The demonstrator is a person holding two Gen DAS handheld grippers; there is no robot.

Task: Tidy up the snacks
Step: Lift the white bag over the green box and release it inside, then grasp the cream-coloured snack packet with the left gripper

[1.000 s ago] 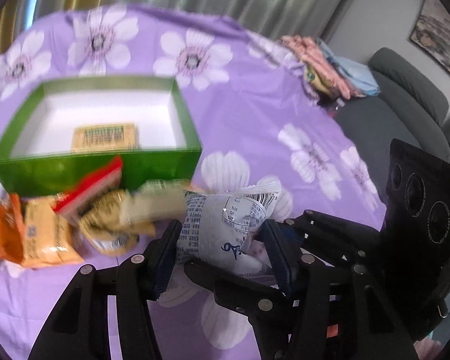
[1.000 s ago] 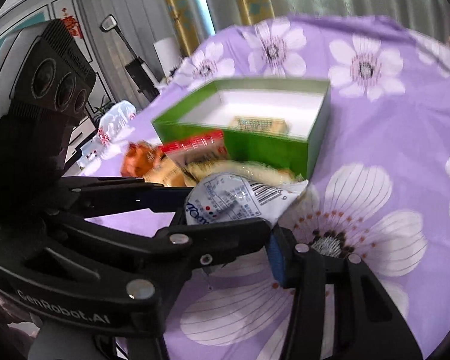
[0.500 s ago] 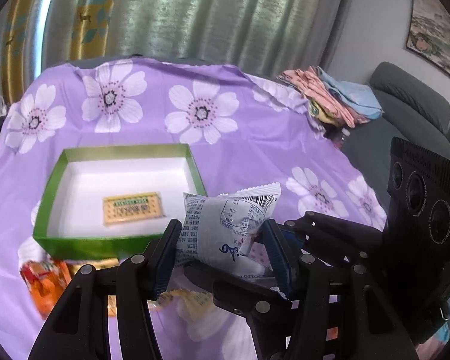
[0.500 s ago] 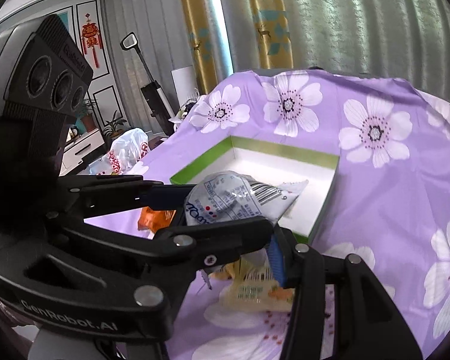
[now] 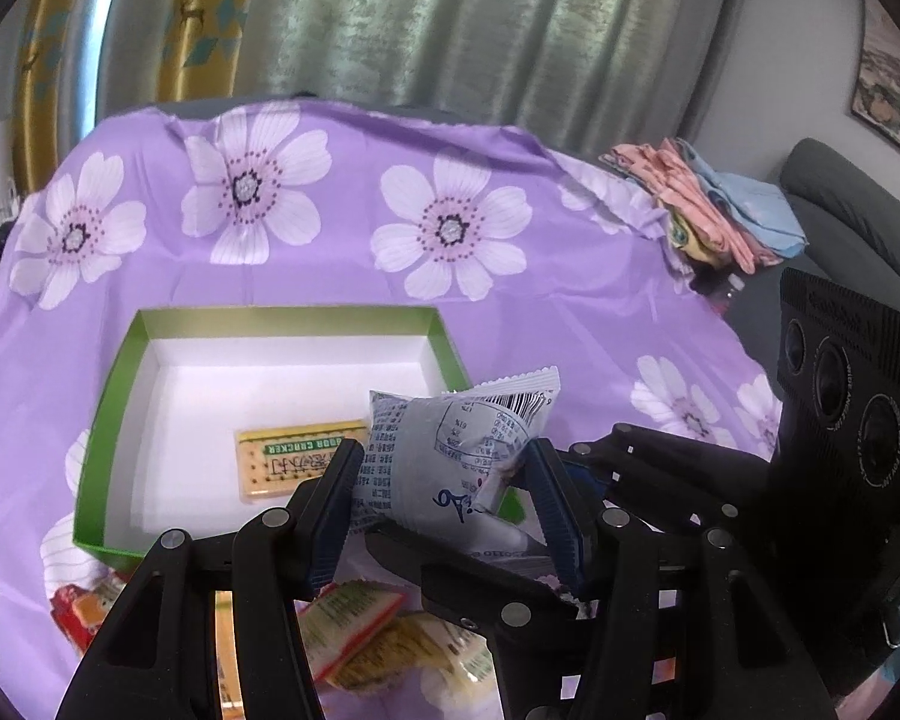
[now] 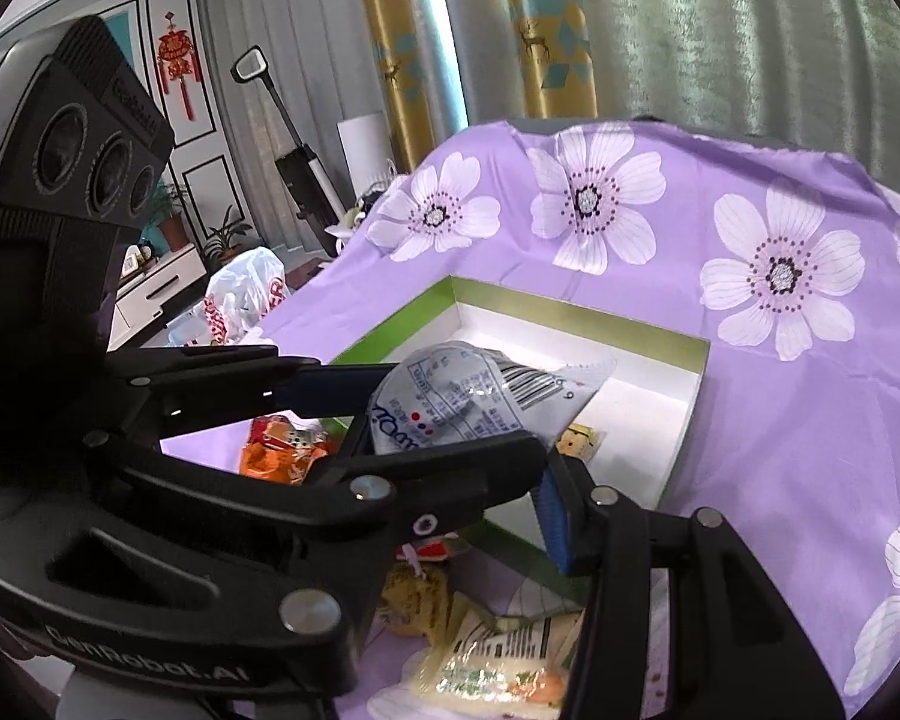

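My left gripper (image 5: 444, 468) is shut on a white and blue snack packet (image 5: 450, 450) and holds it in the air over the near right corner of a green box (image 5: 99, 420) with a white inside. A yellow cracker pack (image 5: 294, 465) lies flat in the box. In the right wrist view the same packet (image 6: 468, 402) sits between the left gripper's fingers (image 6: 306, 384), with the right gripper (image 6: 450, 456) around it; its blue pad (image 6: 555, 516) stands clear of the packet. Loose snack packs (image 5: 366, 636) lie on the purple cloth below.
The purple flowered cloth (image 5: 342, 240) covers the surface. Folded clothes (image 5: 708, 204) lie at its far right edge by a grey sofa (image 5: 858, 222). An orange snack pack (image 6: 276, 456) and a yellow-green pack (image 6: 498, 654) lie by the box's near side. A plastic bag (image 6: 246, 300) sits left.
Both grippers have risen and moved forward with the packet, from low beside the loose snacks to above the box's near right corner. The loose packs have dropped lower in view.
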